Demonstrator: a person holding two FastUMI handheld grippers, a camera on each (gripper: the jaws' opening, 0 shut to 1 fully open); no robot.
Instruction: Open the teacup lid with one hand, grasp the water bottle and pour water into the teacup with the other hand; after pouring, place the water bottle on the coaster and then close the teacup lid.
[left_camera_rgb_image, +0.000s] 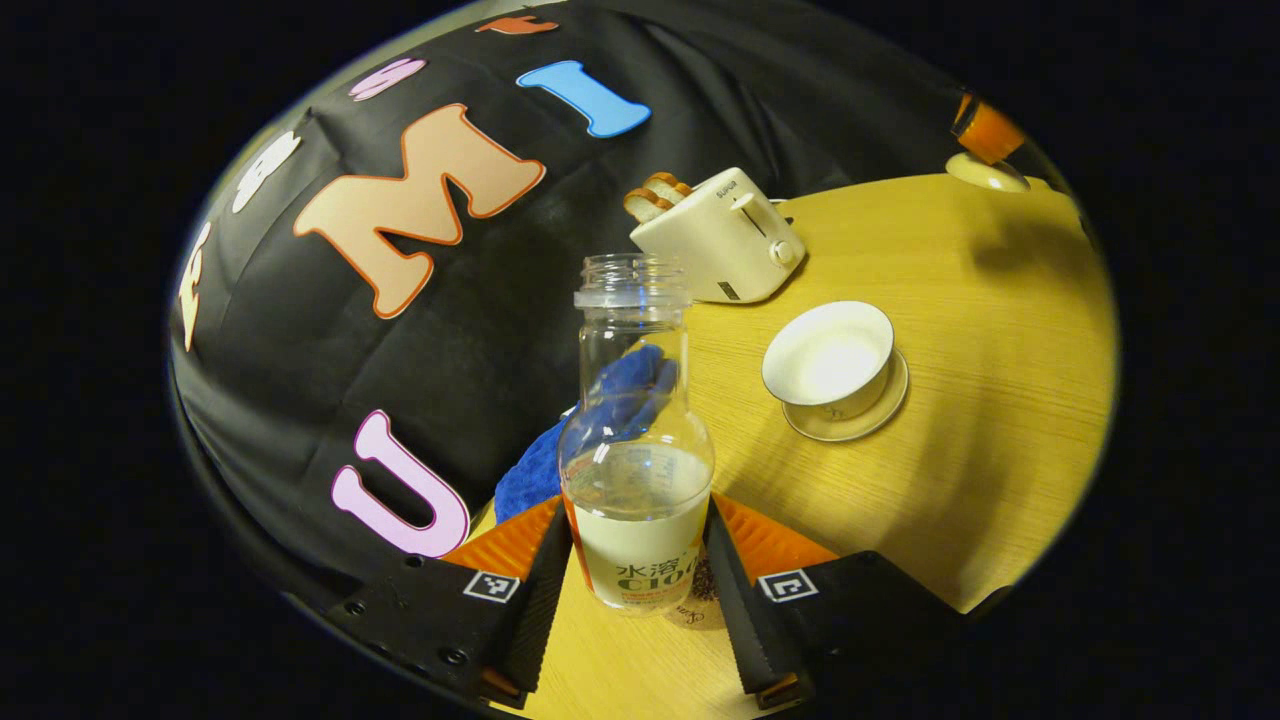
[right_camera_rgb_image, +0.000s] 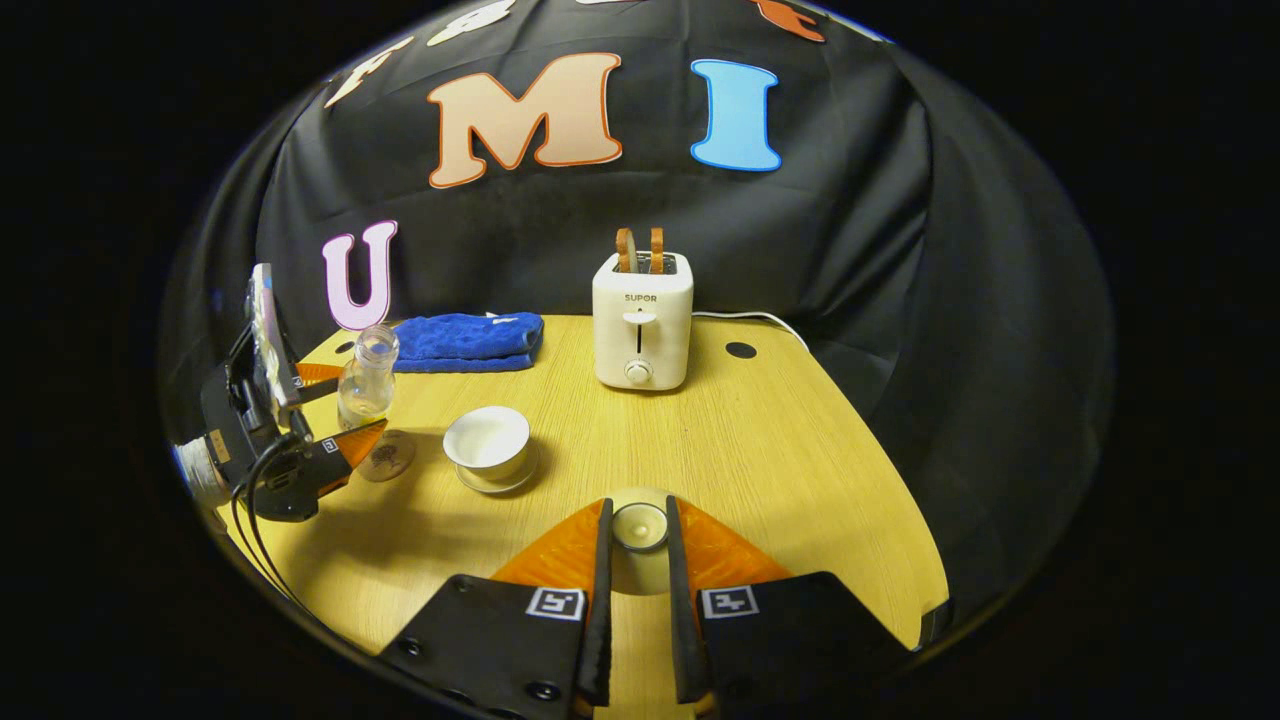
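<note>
Lid off, water bottle (left_camera_rgb_image: 637, 455) upright between the jaws of the left gripper (left_camera_rgb_image: 637, 560), part full, cap missing, neck clear. Seen in the left gripper view pressed on both flanks of the bottle's lower body — clamped, by the look of it. Base of the bottle sitting on or just over the coaster (right_camera_rgb_image: 387, 457), a small round dark-patterned disc on the tabletop (right_camera_rgb_image: 720, 440); whether resting or barely lifted, impossible to tell. In the right gripper view, the same bottle (right_camera_rgb_image: 366, 378) and left gripper (right_camera_rgb_image: 330, 412) at the far left edge of the tabletop, coaster just below them.

Teacup (left_camera_rgb_image: 830, 357) open on its saucer (left_camera_rgb_image: 850, 420), near the bottle and to its right in the left gripper view; pale inside, water level not readable. Teacup lid (right_camera_rgb_image: 639, 526) held by its knob between the jaws of the right gripper (right_camera_rgb_image: 637, 545), closed in on it, low over the near part of the tabletop, well apart from the teacup (right_camera_rgb_image: 487, 440).

Judged step: either the pour about to start or the bottle being set back on the coaster — not decidable from the cup. If pouring is done, next: let go of the bottle once it stands square on the coaster, then carry the lid over the cup and lower it level onto the rim. If not, lift and tilt the bottle over the cup first.

Behind: toaster (right_camera_rgb_image: 641, 320) with bread, blue towel (right_camera_rgb_image: 468, 340).
</note>
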